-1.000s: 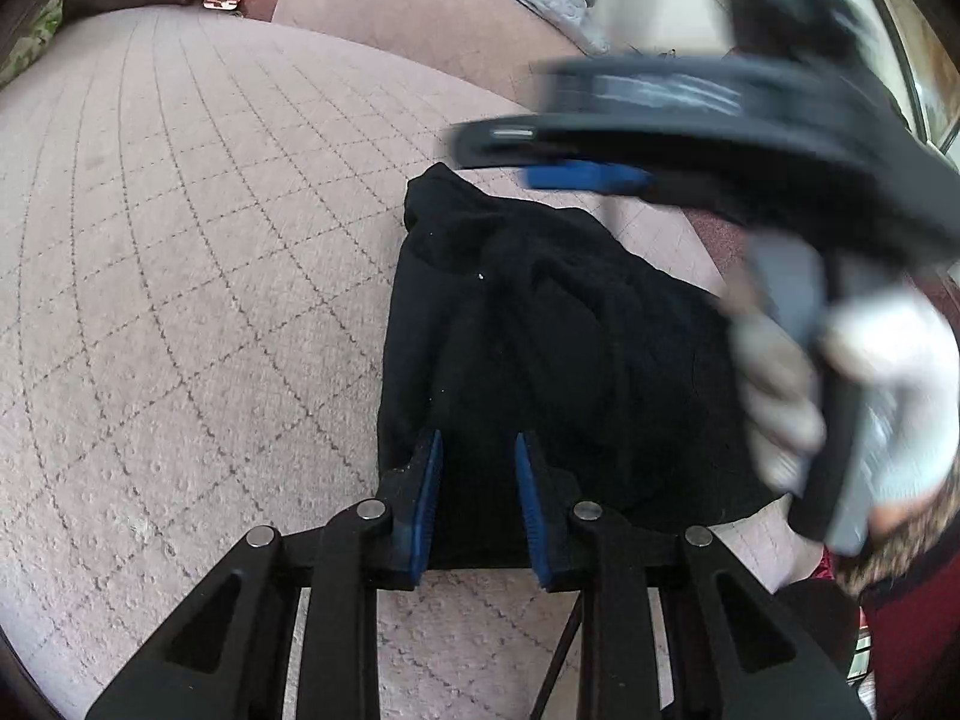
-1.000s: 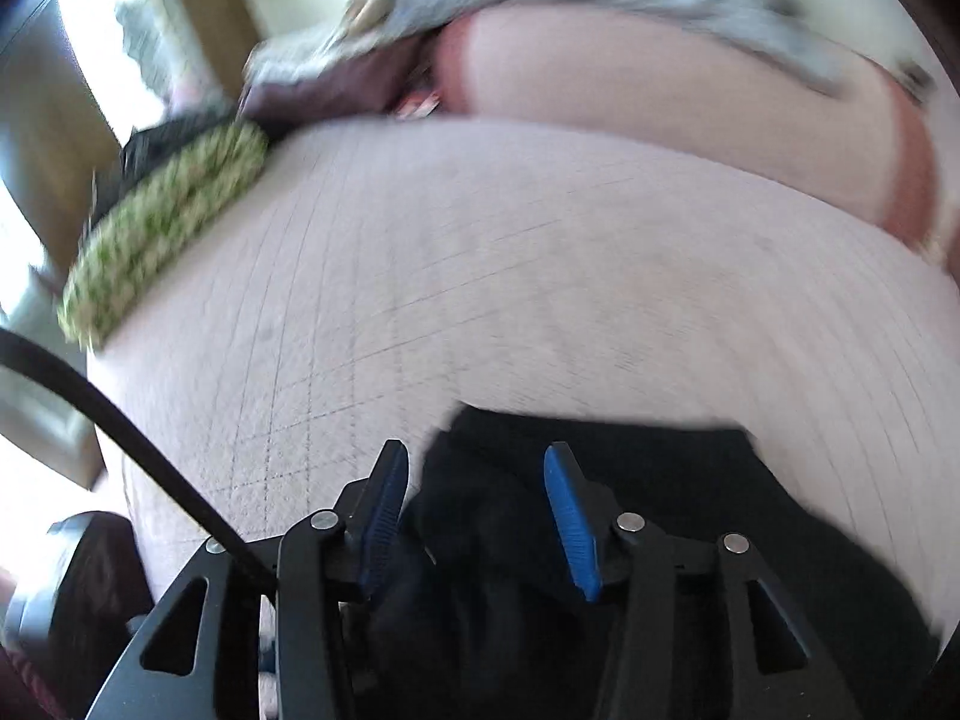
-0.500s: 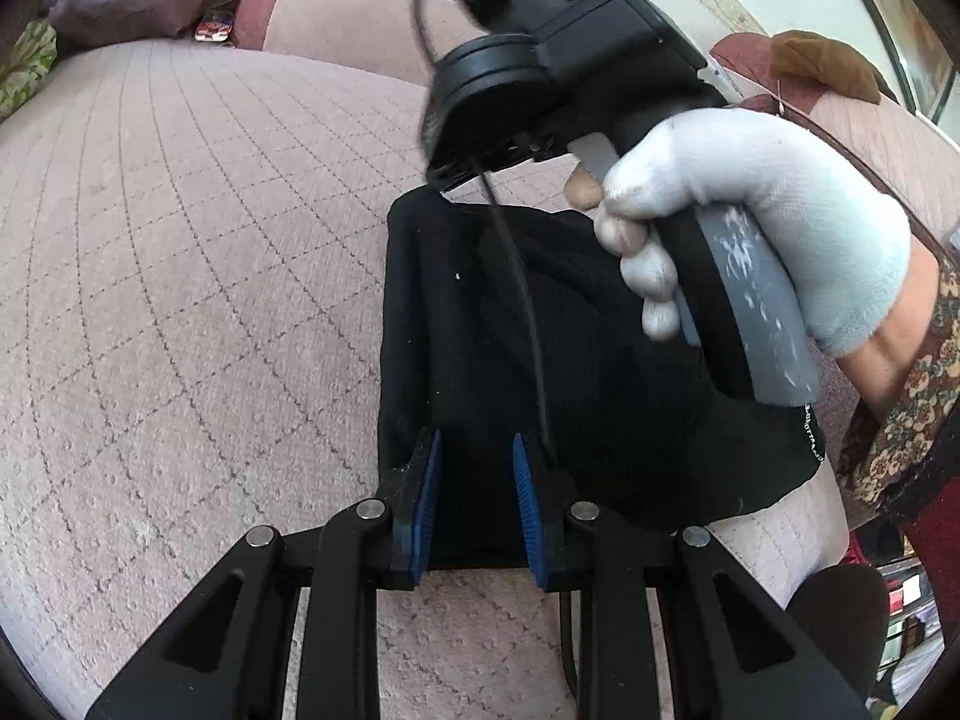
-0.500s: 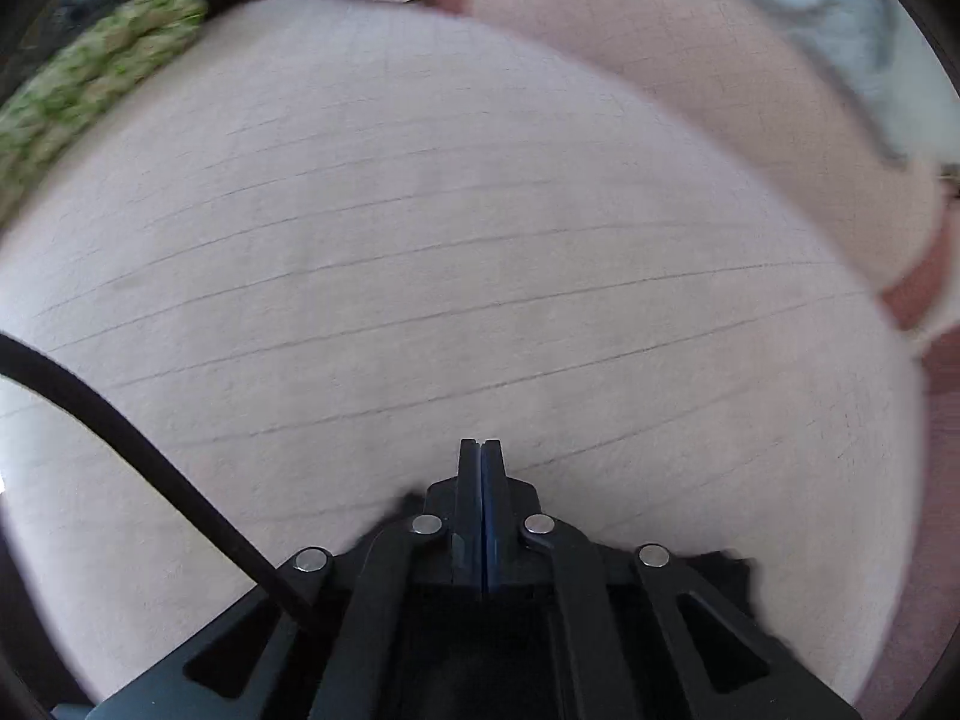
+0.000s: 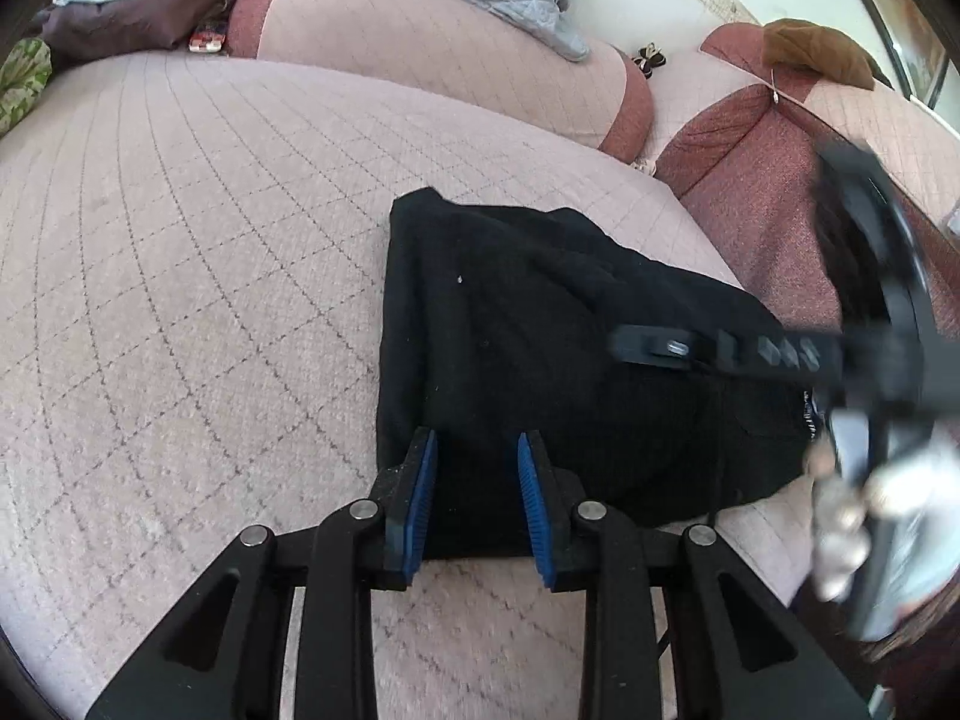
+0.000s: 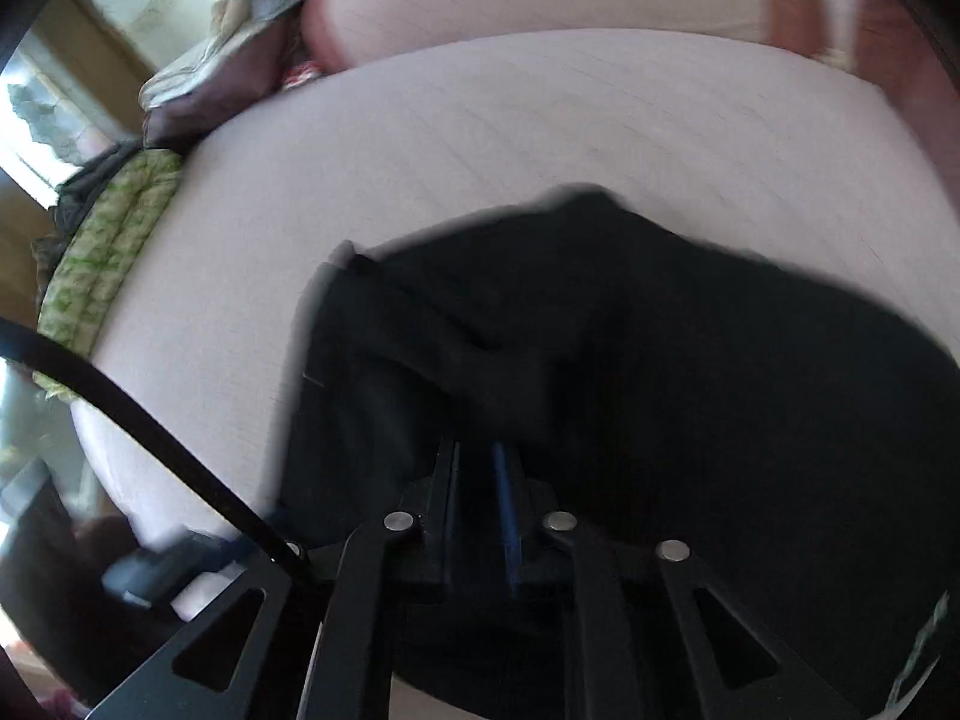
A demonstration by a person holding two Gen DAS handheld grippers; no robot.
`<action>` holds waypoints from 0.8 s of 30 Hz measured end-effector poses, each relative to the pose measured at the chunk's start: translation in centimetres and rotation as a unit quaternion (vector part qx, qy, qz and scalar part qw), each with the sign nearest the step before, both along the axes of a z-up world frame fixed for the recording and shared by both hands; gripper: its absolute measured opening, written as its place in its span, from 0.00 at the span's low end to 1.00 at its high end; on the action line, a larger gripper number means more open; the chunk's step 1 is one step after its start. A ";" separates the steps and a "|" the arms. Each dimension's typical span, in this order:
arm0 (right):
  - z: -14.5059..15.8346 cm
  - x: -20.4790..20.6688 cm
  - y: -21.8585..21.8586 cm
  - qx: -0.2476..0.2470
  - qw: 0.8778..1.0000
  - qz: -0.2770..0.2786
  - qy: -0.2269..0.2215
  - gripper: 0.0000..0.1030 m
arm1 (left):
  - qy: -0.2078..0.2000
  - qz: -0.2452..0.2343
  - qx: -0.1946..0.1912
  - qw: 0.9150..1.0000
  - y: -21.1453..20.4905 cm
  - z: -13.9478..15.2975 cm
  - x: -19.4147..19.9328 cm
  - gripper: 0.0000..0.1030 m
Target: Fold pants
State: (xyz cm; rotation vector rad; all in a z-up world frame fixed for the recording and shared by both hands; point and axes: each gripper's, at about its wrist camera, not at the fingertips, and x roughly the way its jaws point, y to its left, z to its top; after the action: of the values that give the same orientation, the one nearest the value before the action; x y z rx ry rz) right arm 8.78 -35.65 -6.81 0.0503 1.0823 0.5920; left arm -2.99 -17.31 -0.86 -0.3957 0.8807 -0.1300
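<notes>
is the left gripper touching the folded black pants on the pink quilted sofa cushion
Touching. The left wrist view shows the left gripper with open jaws, fingertips resting on the folded black pants' near edge.

Matt black cloth pants (image 5: 540,324) — quilted cushion (image 5: 180,240)

black pants (image 5: 540,348), folded on quilt
</notes>
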 end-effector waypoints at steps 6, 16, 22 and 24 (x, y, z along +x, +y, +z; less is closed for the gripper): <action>0.9 -4.2 -6.5 -0.068 0.988 -0.100 -0.093 0.32 | 0.009 0.011 0.001 1.000 0.8 2.2 -2.1 0.44; 2.3 -6.3 -18.8 0.080 0.955 -0.259 -0.122 0.45 | 0.018 -0.014 0.046 0.999 -2.6 3.5 1.7 0.46; 1.4 -7.8 -22.1 0.085 0.947 -0.289 -0.115 0.47 | 0.031 -0.063 0.058 0.996 -8.1 2.6 6.3 0.51; 1.3 -8.2 -23.6 0.098 0.939 -0.308 -0.116 0.49 | 0.073 -0.081 0.068 0.992 -9.6 1.2 7.6 0.51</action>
State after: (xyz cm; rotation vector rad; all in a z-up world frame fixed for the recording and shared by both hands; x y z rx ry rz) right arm 0.59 -59.24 -5.52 0.4655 0.7175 0.1281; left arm 4.60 -26.96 0.37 -0.2065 1.0604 -0.1912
